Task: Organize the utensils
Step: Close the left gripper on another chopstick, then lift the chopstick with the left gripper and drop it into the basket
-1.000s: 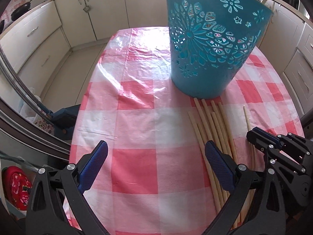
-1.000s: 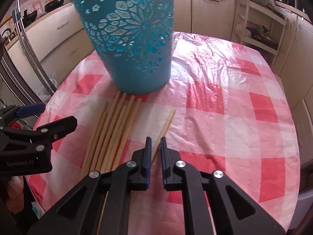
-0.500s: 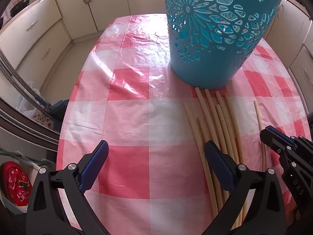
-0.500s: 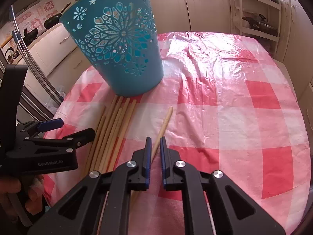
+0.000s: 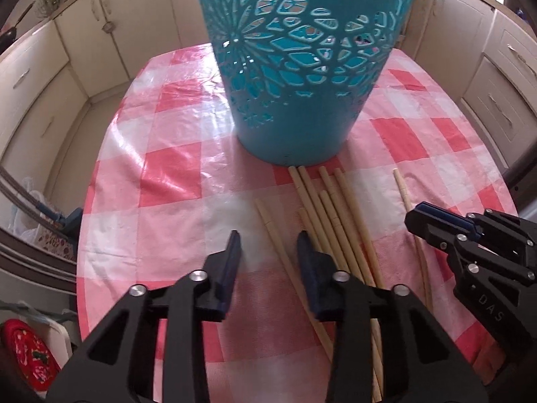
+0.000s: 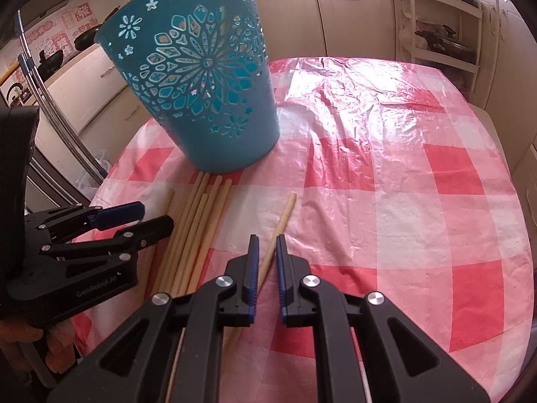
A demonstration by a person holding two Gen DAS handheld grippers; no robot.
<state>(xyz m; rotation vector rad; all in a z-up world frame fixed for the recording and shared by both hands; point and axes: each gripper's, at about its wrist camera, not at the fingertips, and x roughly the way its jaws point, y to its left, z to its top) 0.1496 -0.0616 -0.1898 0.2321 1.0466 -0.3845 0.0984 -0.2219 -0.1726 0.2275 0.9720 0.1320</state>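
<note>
1. Your left tongs (image 5: 268, 245) stand part-open above the worktop (image 5: 174, 174), with nothing gripped. One pale stick, the leftmost chopstick (image 5: 285, 258), runs through the gap between the blue pads, lying flat on the cloth below them.
2. Your right tongs (image 6: 266, 252) are closed down to a narrow slot. The lone chopstick (image 6: 283, 215) passes along that slot, but you cannot tell from either view whether the pads actually press on it or merely straddle it.
3. In the left wrist view the right tongs (image 5: 433, 221) show at the right edge, low over that lone chopstick (image 5: 402, 191).
4. The bundle of chopsticks (image 6: 198, 221) lies on the worktop (image 6: 402, 201) in a loose, roughly parallel group, with their far ends just short of the teal basket's base. The lone one lies apart to their right.
5. The teal basket (image 6: 204, 100) with flower cut-outs stands upright on the red-and-white checked cloth, beyond the sticks. In the left wrist view the teal basket (image 5: 302, 67) fills the upper middle.
6. In the right wrist view your left tongs (image 6: 141, 218) hover at the left over the near part of the bundle.
7. Cream kitchen cabinets (image 5: 84, 50) ring the worktop.
</note>
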